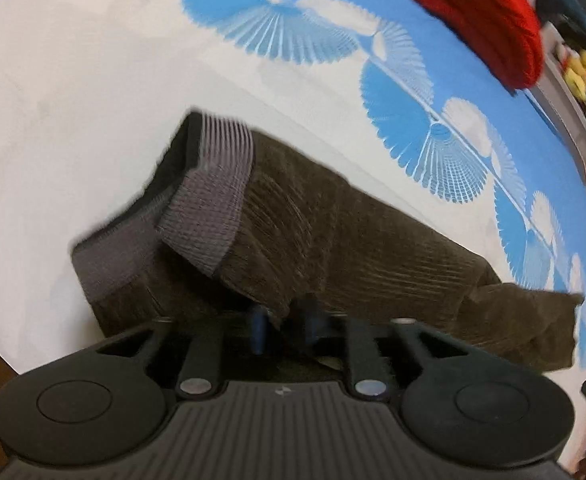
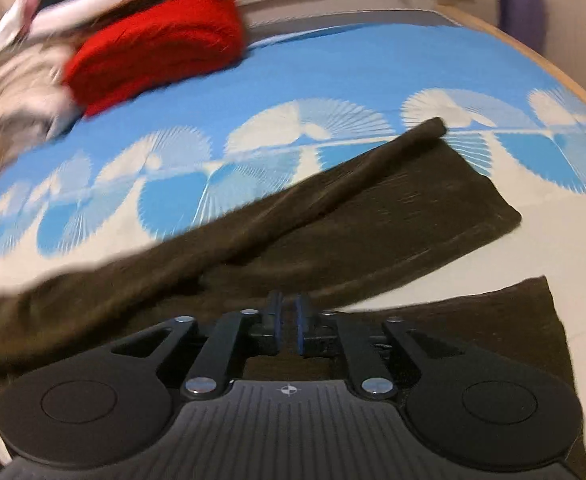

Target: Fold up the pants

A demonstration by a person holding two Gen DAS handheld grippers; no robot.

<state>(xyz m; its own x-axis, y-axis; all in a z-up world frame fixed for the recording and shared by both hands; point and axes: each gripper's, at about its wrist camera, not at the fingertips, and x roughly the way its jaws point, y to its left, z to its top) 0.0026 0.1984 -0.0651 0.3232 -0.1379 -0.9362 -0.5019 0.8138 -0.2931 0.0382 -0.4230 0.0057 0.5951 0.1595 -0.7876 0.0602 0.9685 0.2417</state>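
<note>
My biggest worry is the pinch in my left gripper (image 1: 283, 326): its blue-padded fingers are drawn nearly together around a raised ridge of the pants (image 1: 333, 232), and by my reading only a thin bite of the ribbed cloth is caught, so a quick lift could let it slide out and drop the fold crooked. The grey waistband (image 1: 209, 216) is already flopped over on itself toward the white side of the bed (image 1: 73, 92), and any tug could twist it further. My right gripper (image 2: 289, 322) has its fingers close together with a narrow gap; I cannot tell whether cloth is caught between them. If it is empty, the two ends would move unevenly.

The pants lie across the bedsheet in front of both grippers, along the blue fan border, with one leg (image 2: 373, 208) reaching toward the far right edge. The red knit (image 2: 153, 44) sits well apart near the far corner.
</note>
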